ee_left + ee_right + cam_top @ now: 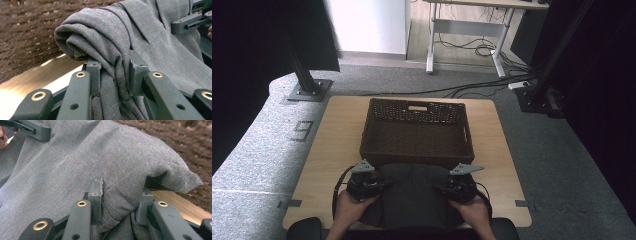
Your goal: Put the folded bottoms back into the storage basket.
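Note:
A dark grey folded garment (pixel 412 197) lies at the table's near edge, between my two grippers. My left gripper (pixel 381 186) is shut on its left side, and a thick bunch of the grey cloth (pixel 112 32) is pinched between the jaws of the left gripper (pixel 113 68). My right gripper (pixel 446 189) is shut on the garment's right side. In the right gripper view, a fold of the cloth (pixel 75 165) fills the gap between the jaws of the right gripper (pixel 121 193). Each gripper view also shows the other gripper across the cloth.
A dark brown woven basket (pixel 417 114) stands on the wooden table (pixel 337 130) just beyond the garment, its wall close behind the cloth (pixel 25 25) (pixel 180 140). Black frame posts stand at the table's far corners, and cables lie on the carpet beyond.

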`<state>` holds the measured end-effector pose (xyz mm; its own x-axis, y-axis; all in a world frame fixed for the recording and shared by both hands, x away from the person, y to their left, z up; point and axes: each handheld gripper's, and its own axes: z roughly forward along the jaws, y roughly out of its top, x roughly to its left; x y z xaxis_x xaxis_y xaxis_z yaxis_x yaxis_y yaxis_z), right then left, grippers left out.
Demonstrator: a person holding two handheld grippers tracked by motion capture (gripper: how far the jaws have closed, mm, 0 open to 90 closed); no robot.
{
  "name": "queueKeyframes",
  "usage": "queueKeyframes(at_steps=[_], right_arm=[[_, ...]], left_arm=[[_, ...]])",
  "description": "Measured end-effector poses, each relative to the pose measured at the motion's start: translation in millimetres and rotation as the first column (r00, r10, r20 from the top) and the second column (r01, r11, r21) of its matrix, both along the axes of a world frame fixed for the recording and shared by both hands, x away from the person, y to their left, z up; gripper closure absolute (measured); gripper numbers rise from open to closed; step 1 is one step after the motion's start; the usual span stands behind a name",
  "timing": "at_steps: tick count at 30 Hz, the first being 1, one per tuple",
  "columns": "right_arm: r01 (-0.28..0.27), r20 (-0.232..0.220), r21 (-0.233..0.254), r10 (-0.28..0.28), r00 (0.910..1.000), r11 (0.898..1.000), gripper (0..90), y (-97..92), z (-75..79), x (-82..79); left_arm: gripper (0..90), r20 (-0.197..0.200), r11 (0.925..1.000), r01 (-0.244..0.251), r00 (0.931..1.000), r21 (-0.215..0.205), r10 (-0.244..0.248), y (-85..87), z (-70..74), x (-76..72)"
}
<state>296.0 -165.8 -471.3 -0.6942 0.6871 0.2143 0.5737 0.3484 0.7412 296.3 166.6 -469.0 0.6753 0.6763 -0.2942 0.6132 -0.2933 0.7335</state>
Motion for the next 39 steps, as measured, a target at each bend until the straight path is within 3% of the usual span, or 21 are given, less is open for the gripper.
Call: queueKeyframes(at_steps=[22,39], right_arm=[[-0.010,0.064,0.026,0.009,0.9979,1.000,67.0,-8.8,40.2,0.5],[-0.016,0.115,0.042,0.011,0.9933,0.999,66.9,-14.0,80.0,6.3]], left_arm=[[67.6,0.050,0.9992,0.026,0.9984,-0.029,-0.025,-3.9,40.3,2.4],[67.5,0.100,0.9984,0.042,0.9943,-0.039,-0.038,-5.5,80.0,10.8]])
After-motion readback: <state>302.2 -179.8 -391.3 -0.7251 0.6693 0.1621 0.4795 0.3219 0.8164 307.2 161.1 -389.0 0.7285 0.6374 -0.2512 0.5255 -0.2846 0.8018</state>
